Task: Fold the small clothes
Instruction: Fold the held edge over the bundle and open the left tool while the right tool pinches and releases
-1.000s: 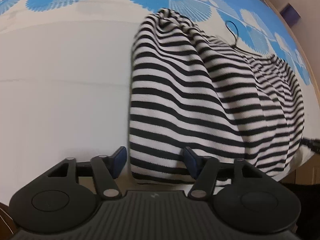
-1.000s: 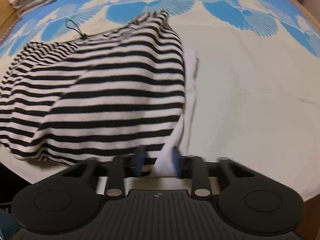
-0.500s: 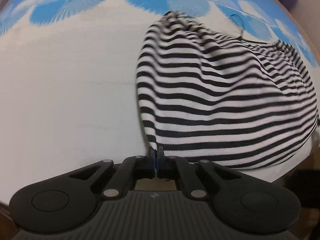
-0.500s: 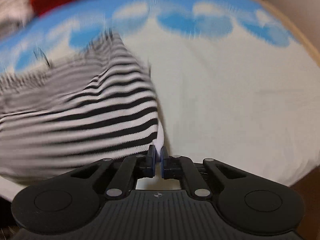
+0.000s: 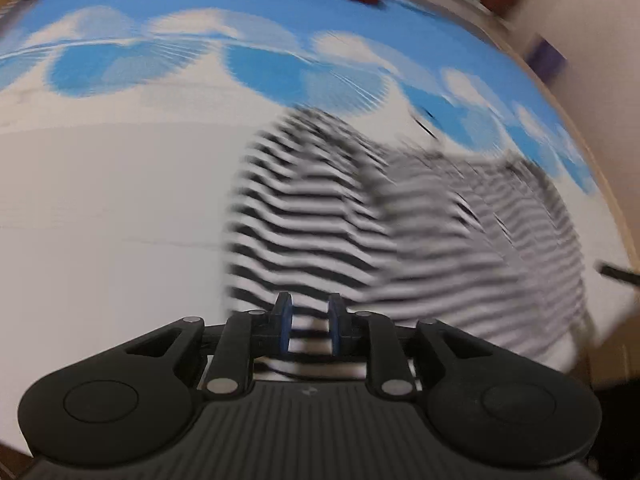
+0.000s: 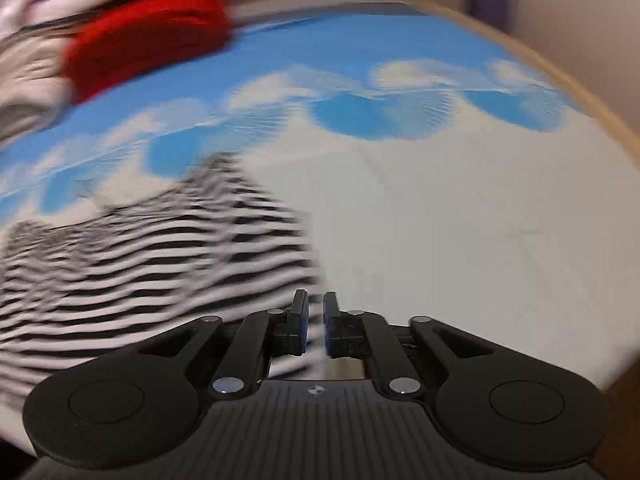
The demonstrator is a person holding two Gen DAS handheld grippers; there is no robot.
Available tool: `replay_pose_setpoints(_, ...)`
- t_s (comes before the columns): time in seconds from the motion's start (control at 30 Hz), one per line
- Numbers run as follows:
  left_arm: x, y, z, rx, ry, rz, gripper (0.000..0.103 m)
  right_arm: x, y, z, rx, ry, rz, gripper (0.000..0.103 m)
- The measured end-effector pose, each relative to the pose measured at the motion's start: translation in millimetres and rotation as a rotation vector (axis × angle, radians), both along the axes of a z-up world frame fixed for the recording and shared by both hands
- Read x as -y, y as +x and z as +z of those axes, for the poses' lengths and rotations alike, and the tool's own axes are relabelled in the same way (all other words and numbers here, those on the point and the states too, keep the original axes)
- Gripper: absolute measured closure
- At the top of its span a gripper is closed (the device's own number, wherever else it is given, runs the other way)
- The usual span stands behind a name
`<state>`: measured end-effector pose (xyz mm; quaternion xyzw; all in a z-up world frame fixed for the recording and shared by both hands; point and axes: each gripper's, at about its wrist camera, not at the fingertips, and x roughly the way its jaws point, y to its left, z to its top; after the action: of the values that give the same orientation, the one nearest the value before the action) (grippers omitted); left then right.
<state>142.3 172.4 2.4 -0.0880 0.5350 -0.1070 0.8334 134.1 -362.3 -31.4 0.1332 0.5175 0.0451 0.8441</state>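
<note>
A black-and-white striped garment (image 5: 320,216) lies blurred on a white cover printed with blue fans (image 5: 100,200). My left gripper (image 5: 309,320) sits over the garment's near left corner. Its jaws are opening and stand clearly apart, with striped fabric showing in the gap. In the right wrist view the same garment (image 6: 160,264) fills the lower left. My right gripper (image 6: 316,316) is at its near right edge. Those jaws are opening too, with a narrow gap and a pale strip of fabric in it.
A red folded cloth (image 6: 148,36) and a pale pile of clothes (image 6: 24,80) lie at the far end of the cover. A wooden edge (image 6: 580,92) runs along the right side. A dark thing (image 5: 618,274) pokes in beyond the garment's right side.
Half a second ago both grippers were pinched shut on the garment's near edge; now both pairs of jaws have parted. Both views have risen and tipped up, bringing the red cloth into sight.
</note>
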Motion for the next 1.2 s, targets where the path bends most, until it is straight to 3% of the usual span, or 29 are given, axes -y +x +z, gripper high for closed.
replay_pose_setpoints(0.07,18.2,0.4,-8.3,-0.053,0.017,-0.083,0.064,-17.6,4.0,-12.1,-0.061,-0.008,0.096,0.093)
replay_pose_setpoints(0.1,29.5,-0.4,-17.0,-0.096,0.066,-0.129,0.057,-25.1,5.2,-19.3,-0.096,-0.039,0.139,0.093)
replay_pose_setpoints(0.2,44.5,-0.3,-34.4,-0.159,0.183,-0.166,0.041,-44.7,4.0,-52.4,-0.266,-0.241,0.255,0.093)
replay_pose_setpoints(0.37,23.9,13.7,-18.7,-0.101,0.161,-0.023,0.042,-46.6,9.6,-45.7,-0.246,-0.256,0.246,0.092)
replay_pose_setpoints(0.47,19.2,22.7,-8.1,-0.024,0.151,0.038,0.042,-44.7,14.9,-31.1,-0.155,-0.266,0.204,0.092)
replay_pose_setpoints(0.6,41.6,35.6,4.8,0.073,0.093,0.026,0.042,-34.5,19.5,-12.0,-0.024,-0.224,0.114,0.084)
replay_pose_setpoints(0.67,55.3,38.5,8.7,0.102,0.059,-0.018,0.042,-32.6,28.1,-9.6,0.003,-0.203,0.09,0.072)
replay_pose_setpoints(0.77,84.8,44.1,9.5,0.111,0.046,-0.104,0.042,-40.1,37.3,-18.2,-0.029,-0.155,0.123,0.068)
replay_pose_setpoints(0.93,122.7,60.3,-8.4,0.081,0.103,-0.186,0.043,-58.6,33.2,-55.3,-0.239,-0.297,0.247,0.068)
replay_pose_setpoints(1.07,131.9,84.3,-35.5,0.015,0.172,-0.173,0.053,-54.3,33.2,-55.5,-0.245,-0.281,0.24,0.066)
replay_pose_setpoints(1.13,132.4,94.3,-53.7,-0.036,0.213,-0.165,0.053,-51.3,34.6,-56.5,-0.249,-0.268,0.238,0.066)
replay_pose_setpoints(1.2,135.6,97.6,-60.8,-0.025,0.235,-0.176,0.05,-49.9,34.5,-56.8,-0.252,-0.266,0.239,0.066)
